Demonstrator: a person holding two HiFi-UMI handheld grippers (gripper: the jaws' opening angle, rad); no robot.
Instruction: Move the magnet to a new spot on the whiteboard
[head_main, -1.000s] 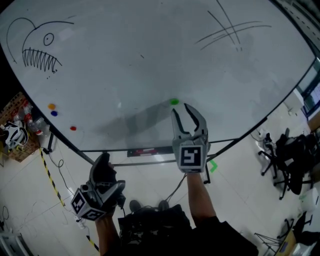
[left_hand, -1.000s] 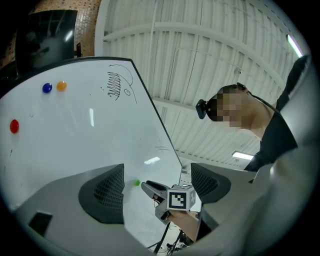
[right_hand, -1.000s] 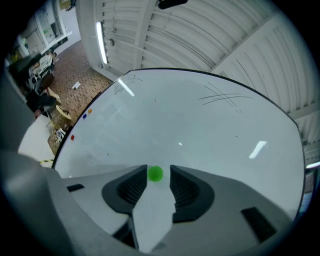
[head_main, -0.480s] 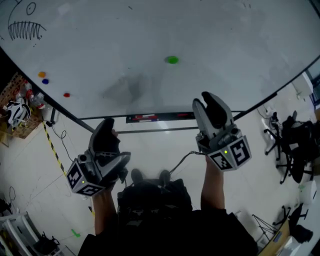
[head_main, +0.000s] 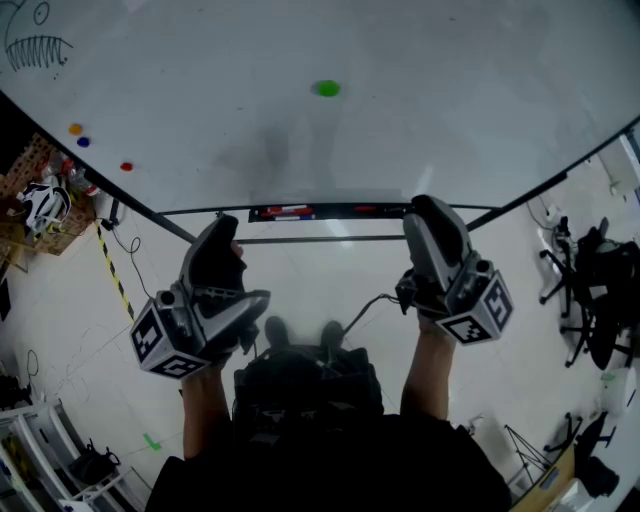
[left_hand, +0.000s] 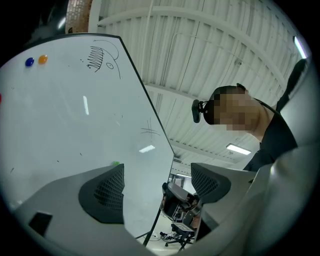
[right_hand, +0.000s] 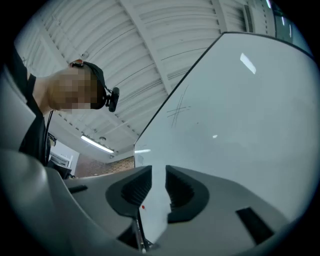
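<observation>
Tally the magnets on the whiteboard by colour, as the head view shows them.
Green magnet: 1
Orange magnet: 1
Blue magnet: 1
Red magnet: 1
Total: 4

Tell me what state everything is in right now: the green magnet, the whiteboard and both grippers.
green magnet: stuck on the whiteboard, clear of both grippers.
whiteboard: marked with pen sketches, magnet on it.
left gripper: jaws wide apart, nothing between them.
right gripper: jaws have just been closing, narrow gap left, nothing between them.
</observation>
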